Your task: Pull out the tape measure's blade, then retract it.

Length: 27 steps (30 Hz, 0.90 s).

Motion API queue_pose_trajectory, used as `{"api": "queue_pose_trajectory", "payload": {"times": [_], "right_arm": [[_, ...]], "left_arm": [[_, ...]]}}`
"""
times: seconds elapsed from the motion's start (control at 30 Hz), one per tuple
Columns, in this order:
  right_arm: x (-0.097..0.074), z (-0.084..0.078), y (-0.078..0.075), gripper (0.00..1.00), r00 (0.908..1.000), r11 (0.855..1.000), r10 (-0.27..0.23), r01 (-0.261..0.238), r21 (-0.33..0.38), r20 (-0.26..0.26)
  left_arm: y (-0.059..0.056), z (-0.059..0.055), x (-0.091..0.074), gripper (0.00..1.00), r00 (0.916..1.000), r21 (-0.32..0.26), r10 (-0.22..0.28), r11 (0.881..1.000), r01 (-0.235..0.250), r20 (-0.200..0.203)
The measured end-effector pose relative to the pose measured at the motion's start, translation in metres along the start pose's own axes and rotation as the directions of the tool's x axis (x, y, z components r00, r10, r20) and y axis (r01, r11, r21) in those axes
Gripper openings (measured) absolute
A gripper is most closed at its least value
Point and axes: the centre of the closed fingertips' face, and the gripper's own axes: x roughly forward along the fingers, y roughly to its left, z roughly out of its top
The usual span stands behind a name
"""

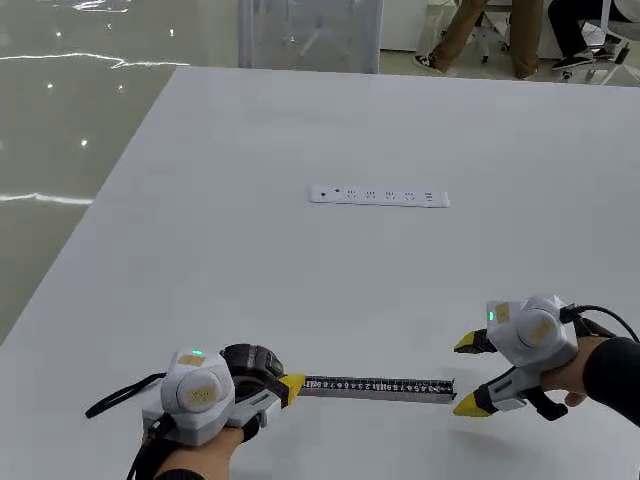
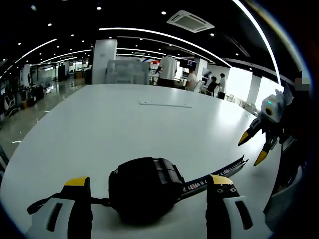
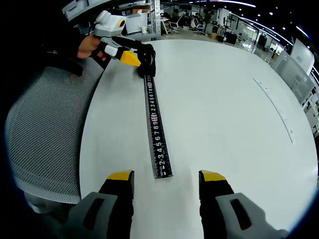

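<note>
The tape measure's black case (image 1: 252, 362) lies at the table's near left, between the jaws of my left gripper (image 1: 270, 373). In the left gripper view the case (image 2: 144, 191) has a gap on each side of it, so my left gripper (image 2: 149, 181) stands open around it. The blade (image 1: 378, 386) lies pulled out flat on the table toward the right. Its free end stops just short of my right gripper (image 1: 466, 373), which is open and holds nothing. From the right gripper view, the blade (image 3: 155, 124) runs from my right gripper (image 3: 162, 174) up to the case (image 3: 147, 59).
A white power strip (image 1: 379, 196) lies mid-table, well beyond the tape. The case's black strap (image 1: 120, 395) trails left near the table's front edge. A grey mesh chair back (image 3: 45, 129) sits beside the table. People's legs (image 1: 480, 35) and chairs show past the far edge.
</note>
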Motion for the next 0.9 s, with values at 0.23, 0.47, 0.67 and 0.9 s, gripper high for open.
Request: {"api": "queue_pose_trajectory", "payload": {"times": [0.23, 0.47, 0.67, 0.9], "right_arm": [[0.012, -0.006, 0.005, 0.32, 0.9974, 0.998, 0.054, -0.055, -0.024, -0.046], [0.018, -0.013, 0.004, 0.21, 0.9950, 0.995, 0.059, -0.065, -0.074, -0.081], [0.018, -0.011, 0.003, 0.15, 0.9960, 0.996, 0.058, -0.063, -0.070, -0.068], [0.022, -0.012, 0.005, 0.13, 0.9963, 0.995, 0.051, -0.057, -0.086, -0.069]], "left_arm": [[-0.001, -0.001, 0.003, 0.89, 1.0000, 0.008, -0.007, 1.000, 0.007, 0.003], [0.002, 0.000, 0.002, 0.88, 1.0000, 0.004, -0.001, 1.000, 0.001, 0.008], [0.003, -0.003, 0.004, 0.85, 1.0000, -0.004, 0.002, 1.000, -0.002, -0.001], [0.006, -0.005, 0.004, 0.81, 0.9999, -0.053, 0.009, 0.999, -0.009, -0.007]]}}
